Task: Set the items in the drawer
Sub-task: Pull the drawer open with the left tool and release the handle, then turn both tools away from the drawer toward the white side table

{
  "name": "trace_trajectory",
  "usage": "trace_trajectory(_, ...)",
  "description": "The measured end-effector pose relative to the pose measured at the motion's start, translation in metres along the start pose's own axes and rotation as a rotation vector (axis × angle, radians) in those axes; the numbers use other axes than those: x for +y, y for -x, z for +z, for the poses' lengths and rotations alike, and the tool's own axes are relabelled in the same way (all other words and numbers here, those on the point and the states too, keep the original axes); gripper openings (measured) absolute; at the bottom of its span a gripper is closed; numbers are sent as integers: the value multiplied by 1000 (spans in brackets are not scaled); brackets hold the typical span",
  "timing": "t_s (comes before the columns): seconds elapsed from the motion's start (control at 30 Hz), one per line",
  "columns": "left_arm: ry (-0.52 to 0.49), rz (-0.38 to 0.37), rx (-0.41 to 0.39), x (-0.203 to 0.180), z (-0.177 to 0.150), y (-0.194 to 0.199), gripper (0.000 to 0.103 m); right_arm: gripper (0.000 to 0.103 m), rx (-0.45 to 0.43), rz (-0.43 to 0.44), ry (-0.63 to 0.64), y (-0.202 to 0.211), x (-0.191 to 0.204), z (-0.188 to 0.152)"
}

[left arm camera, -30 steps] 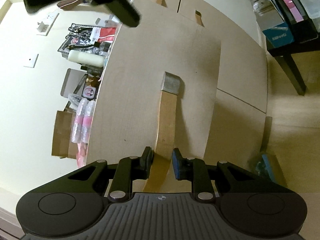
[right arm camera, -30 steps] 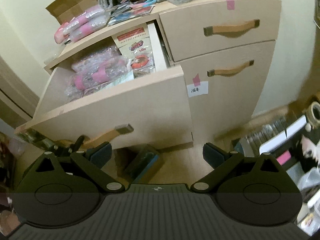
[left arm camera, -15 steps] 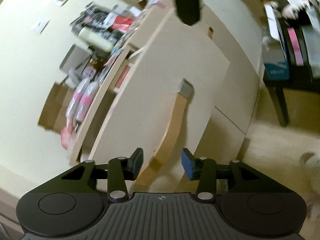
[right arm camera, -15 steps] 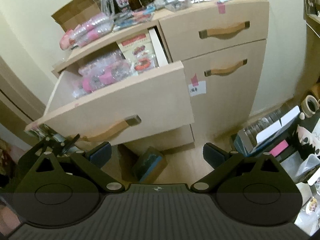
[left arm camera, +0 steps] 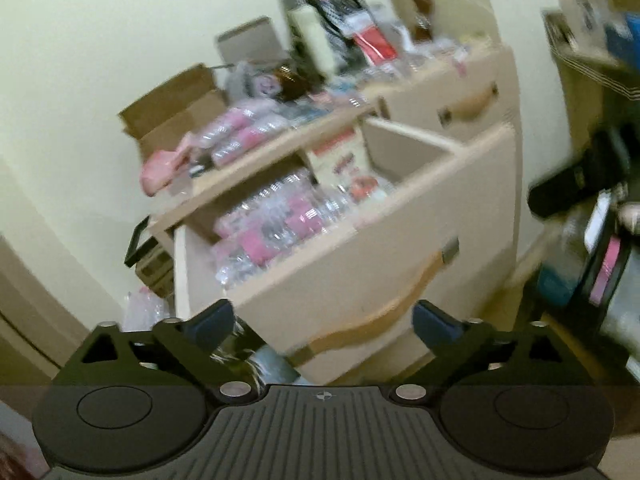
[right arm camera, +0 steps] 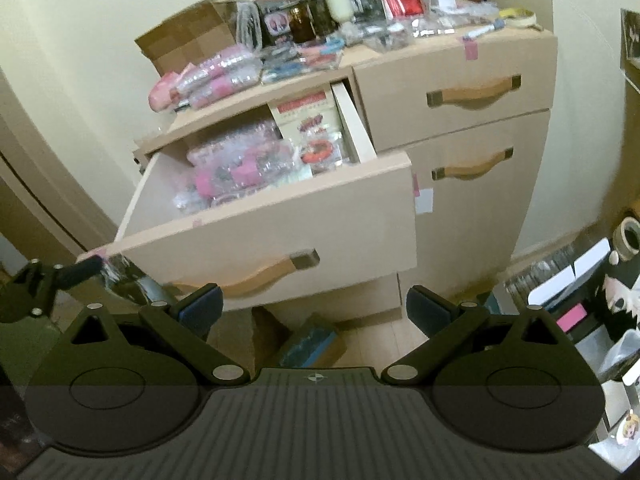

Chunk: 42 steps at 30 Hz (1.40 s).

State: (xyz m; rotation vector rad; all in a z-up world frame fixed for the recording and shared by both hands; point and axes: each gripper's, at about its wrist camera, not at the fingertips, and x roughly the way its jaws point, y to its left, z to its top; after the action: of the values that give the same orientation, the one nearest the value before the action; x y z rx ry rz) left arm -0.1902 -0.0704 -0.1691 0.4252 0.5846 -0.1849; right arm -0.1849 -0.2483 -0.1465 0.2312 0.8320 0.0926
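The pale wooden chest of drawers fills the middle of the right wrist view, and its top is crowded with small goods across the upper part of the frame. Its upper-left light wood drawer stands pulled out toward the camera, long axis running left to right across the centre, already holding clear packets with pink contents and a printed red-and-white card pack. More pink-and-clear packets lie on the chest top at upper left, just above and behind the drawer's opening. Both tools sit low, below the drawer front and its curved tan handle. The right hand-held gripper is spread wide and carries nothing; the left hand-held gripper is likewise spread and empty, its view blurred. The packets lie up and to the left of the right one; which is nearer I cannot tell.
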Motion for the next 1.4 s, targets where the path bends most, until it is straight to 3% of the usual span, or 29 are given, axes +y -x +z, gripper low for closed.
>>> trace_trajectory(0.2, 233, -14, 32, 36, 16, 14, 103, 102, -76, -9, 56, 13, 11, 7)
trace_trajectory(0.33, 436, -25, -12, 64, 17, 28, 103, 102, -130, -5, 79, 23, 15, 8)
trace_trajectory(0.47, 493, 1, -57, 79, 27, 39, 103, 102, -200, -20, 104, 36, 18, 10)
trace_trajectory(0.67, 482, 11, -154, 83, 51, 58, 103, 102, -329, -36, 78, 68, 9, 21)
trace_trajectory(0.87, 352, 32, -312, 54, 78, 79, 103, 102, -504, -73, 14, 119, -11, 27)
trace_trajectory(1.1, 314, -79, -429, 3, 115, 114, 103, 102, -696, -197, -77, 204, -58, 10)
trace_trajectory(1.4, 216, -351, -493, -89, 147, 170, 103, 102, -800, -434, -176, 307, -122, -48)
